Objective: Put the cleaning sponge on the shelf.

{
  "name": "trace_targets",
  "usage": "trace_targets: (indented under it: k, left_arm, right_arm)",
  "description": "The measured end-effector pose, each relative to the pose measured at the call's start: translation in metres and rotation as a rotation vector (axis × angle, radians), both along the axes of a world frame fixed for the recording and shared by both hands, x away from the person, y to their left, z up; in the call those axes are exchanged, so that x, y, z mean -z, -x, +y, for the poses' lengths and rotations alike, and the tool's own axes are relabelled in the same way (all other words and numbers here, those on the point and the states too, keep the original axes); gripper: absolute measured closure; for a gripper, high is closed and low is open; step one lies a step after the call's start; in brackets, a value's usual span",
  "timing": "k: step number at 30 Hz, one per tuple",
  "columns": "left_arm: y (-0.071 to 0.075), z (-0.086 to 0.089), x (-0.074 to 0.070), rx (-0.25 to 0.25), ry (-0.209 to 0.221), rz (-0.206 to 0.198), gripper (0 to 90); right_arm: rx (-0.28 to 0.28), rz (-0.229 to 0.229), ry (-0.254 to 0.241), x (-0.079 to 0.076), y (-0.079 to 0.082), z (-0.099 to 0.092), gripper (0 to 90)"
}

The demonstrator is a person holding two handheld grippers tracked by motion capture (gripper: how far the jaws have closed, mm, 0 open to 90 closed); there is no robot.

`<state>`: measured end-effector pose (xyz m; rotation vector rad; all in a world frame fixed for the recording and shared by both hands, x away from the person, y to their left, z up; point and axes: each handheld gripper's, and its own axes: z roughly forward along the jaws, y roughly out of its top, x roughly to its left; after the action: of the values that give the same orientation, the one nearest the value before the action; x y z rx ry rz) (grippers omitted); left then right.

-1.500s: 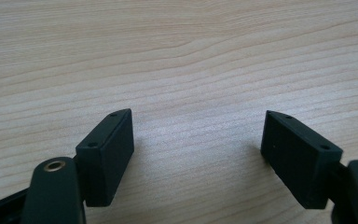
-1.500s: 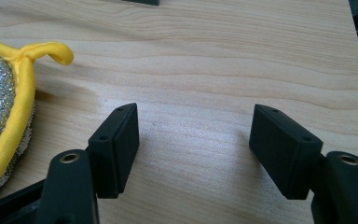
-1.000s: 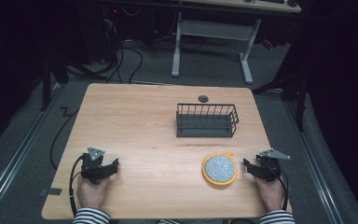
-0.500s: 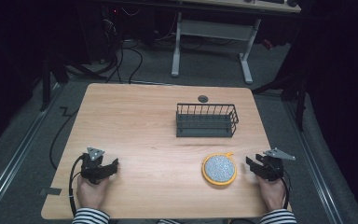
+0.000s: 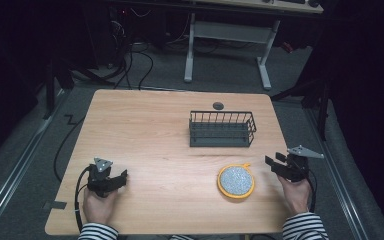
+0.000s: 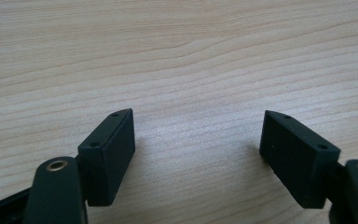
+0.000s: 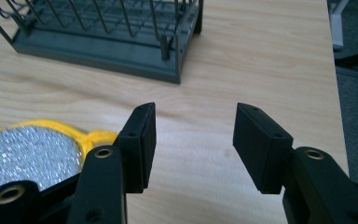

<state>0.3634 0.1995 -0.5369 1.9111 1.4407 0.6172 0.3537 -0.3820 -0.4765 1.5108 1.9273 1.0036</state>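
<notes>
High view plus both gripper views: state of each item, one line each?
left gripper: open, nothing between its jaws, low over bare table.
right gripper: open, jaws have just been closing partway, nothing between them.
round scrubber pad: flat on the table, untouched, beside the right gripper.
wire rack: upright, empty.

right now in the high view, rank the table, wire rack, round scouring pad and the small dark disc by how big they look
1. table, by far the largest
2. wire rack
3. round scouring pad, silver with a yellow rim
4. small dark disc, smallest, though it lies farthest from the camera
</notes>
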Motion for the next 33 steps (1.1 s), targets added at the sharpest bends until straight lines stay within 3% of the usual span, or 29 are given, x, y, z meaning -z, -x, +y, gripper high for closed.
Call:
trace_targets:
  k: [2,15,24,27,29,33]
  left_arm:
    - [0.000,0.000,0.000,0.000,0.000,-0.001,27.1]
    - [0.000,0.000,0.000,-0.001,0.001,-0.001,27.3]
    - [0.000,0.000,0.000,-0.001,0.001,-0.001,27.3]
    - [0.000,0.000,0.000,-0.001,0.001,-0.001,27.2]
    - [0.000,0.000,0.000,-0.001,0.000,-0.001,27.2]
    - [0.000,0.000,0.000,-0.001,0.001,-0.001,27.2]
  right_arm:
    - [-0.008,-0.008,-0.001,-0.009,-0.008,0.001,51.9]
    - [-0.010,-0.036,-0.034,-0.030,-0.041,0.005,55.0]
    - [0.003,-0.033,-0.022,-0.050,-0.079,0.013,56.1]
    - [0.007,-0.021,-0.022,-0.055,-0.097,0.022,56.3]
    - [0.005,-0.015,-0.020,-0.055,-0.100,0.024,56.4]
    - [0.012,0.046,0.011,-0.050,-0.125,0.038,56.8]
